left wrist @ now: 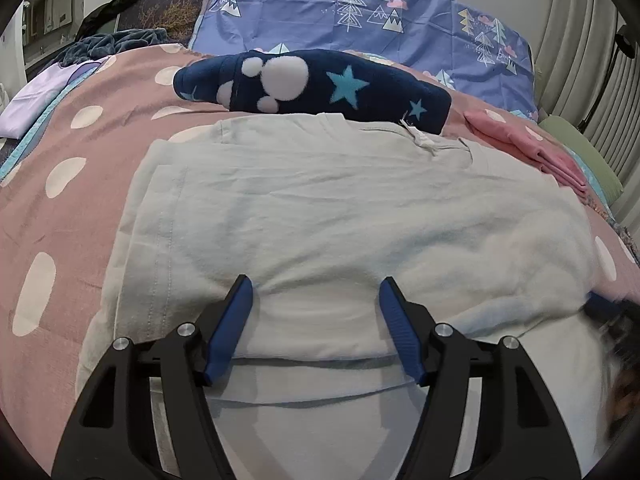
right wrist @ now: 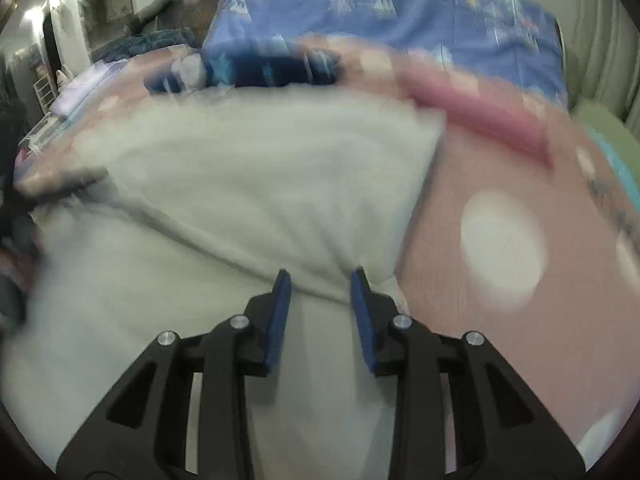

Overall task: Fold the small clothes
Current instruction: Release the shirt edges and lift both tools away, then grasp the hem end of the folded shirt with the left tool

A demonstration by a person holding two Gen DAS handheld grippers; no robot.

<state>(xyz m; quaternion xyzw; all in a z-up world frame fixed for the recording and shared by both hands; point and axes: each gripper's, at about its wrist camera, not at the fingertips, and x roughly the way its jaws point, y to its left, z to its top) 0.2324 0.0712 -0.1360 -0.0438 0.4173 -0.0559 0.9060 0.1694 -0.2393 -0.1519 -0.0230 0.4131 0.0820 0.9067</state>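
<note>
A pale grey-white garment (left wrist: 320, 208) lies spread on the bed, its near part folded back so a doubled edge runs across the front. My left gripper (left wrist: 316, 284) rests low over that folded edge, open, its blue fingers (left wrist: 240, 320) wide apart and pinching nothing. The right wrist view is blurred. In it my right gripper (right wrist: 321, 276) stands open with a narrow gap at the garment's (right wrist: 240, 168) right-hand fold, near its right edge. Cloth shows between the tips, but the pads do not press on it. A dark blur at the left view's right edge is the right gripper (left wrist: 612, 320).
The bed has a pink spread with white dots (left wrist: 80, 168). Behind the garment lie a navy fleece piece with stars (left wrist: 320, 84), a folded pink garment (left wrist: 532, 144) to the right and a blue tree-print pillow (left wrist: 360, 12). A lilac cloth (left wrist: 36, 100) sits far left.
</note>
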